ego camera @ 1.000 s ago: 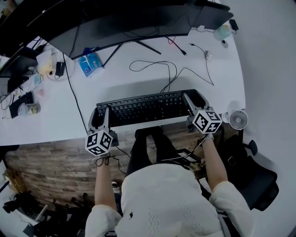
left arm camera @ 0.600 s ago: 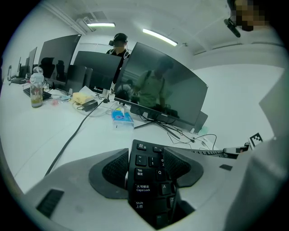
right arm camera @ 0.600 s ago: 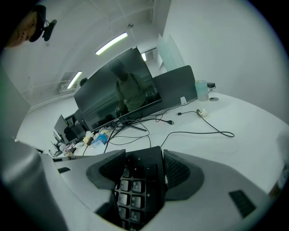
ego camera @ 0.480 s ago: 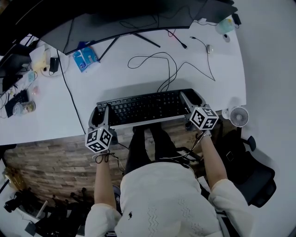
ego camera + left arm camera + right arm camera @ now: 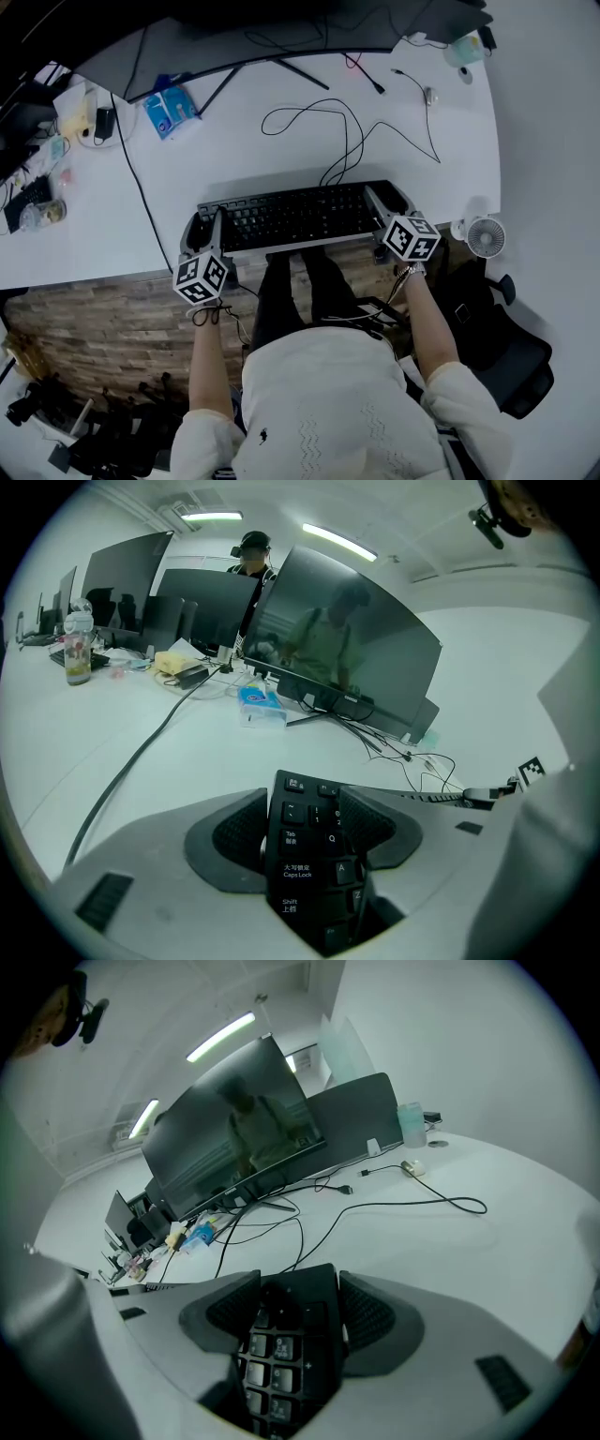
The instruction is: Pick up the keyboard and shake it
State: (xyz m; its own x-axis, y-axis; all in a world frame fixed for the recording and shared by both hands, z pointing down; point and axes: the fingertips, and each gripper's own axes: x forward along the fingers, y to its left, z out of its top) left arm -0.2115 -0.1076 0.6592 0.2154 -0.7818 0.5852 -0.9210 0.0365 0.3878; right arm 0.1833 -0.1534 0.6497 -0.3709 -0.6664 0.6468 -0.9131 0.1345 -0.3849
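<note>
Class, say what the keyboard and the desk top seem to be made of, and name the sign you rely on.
The keyboard: probably black plastic, matte; moulded keycaps with printed legends show in the left gripper view. The desk top: smooth white, perhaps laminate or painted board; even surface, no grain.

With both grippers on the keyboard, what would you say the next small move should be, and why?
Probably raise the keyboard slightly, level, before shaking. The left gripper and right gripper each clamp one end of it, and it sits at the near edge of the desk. Its cable lies slack, so a short lift looks safe.
</note>
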